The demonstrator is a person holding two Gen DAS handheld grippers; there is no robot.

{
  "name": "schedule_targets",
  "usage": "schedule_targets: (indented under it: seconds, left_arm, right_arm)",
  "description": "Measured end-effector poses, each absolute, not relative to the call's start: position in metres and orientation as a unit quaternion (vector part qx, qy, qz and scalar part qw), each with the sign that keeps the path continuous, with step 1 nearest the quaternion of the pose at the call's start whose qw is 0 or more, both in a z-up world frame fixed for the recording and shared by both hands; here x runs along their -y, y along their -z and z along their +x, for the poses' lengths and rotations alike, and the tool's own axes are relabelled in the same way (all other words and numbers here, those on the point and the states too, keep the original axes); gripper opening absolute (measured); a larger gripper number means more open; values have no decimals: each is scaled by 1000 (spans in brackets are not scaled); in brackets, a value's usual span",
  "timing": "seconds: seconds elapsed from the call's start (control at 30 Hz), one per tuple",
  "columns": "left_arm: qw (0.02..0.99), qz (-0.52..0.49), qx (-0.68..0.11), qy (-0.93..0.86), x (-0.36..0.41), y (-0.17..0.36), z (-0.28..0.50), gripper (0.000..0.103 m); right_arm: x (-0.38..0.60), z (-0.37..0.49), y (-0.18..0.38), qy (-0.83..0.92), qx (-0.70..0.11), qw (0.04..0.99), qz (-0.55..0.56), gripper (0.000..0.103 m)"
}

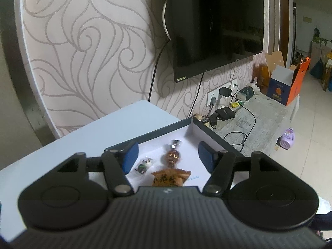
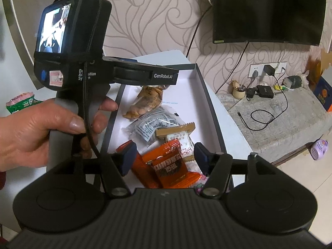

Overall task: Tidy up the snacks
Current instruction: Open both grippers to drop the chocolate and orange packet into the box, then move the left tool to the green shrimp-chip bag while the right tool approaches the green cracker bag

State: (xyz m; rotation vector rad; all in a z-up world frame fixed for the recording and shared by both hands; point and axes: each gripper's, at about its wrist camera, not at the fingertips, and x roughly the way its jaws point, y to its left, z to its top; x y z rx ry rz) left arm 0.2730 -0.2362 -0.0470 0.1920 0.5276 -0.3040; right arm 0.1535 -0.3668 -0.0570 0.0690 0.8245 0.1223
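A shallow dark-rimmed box point(image 2: 209, 95) with a white floor holds the snacks. My left gripper point(image 1: 165, 157) hangs open over its far end, above a brown-wrapped candy point(image 1: 172, 157), a small panda-print sweet point(image 1: 144, 164) and a tan peanut packet point(image 1: 171, 178); nothing sits between its blue pads. My right gripper point(image 2: 164, 155) is open above an orange packet point(image 2: 169, 169) at the near end, not touching it. Beyond lie a clear grey packet point(image 2: 153, 124), a tan-edged white packet point(image 2: 178, 133) and the peanut bag point(image 2: 147, 101). A hand point(image 2: 41, 130) holds the left gripper's handle.
The box lies on a pale blue table point(image 1: 83, 134) against a swirl-patterned wall. A green and pink snack bag point(image 2: 20, 101) lies left of the hand. A black TV point(image 1: 217, 27) hangs above. Right of the table is a low stone ledge point(image 2: 276, 112) with chargers and cables.
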Motion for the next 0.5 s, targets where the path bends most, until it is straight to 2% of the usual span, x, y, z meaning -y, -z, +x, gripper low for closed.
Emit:
schedule_targets:
  seconds: [0.27, 0.37, 0.5]
  left_arm:
    - [954, 85, -254, 139, 231, 39, 252, 66]
    - [958, 78, -247, 122, 224, 34, 242, 72]
    - [964, 64, -237, 101, 203, 25, 224, 72]
  right_arm:
    - [367, 138, 49, -64, -392, 917, 46, 72]
    - [367, 136, 43, -68, -387, 918, 46, 75]
    - [364, 131, 34, -83, -378, 921, 46, 79]
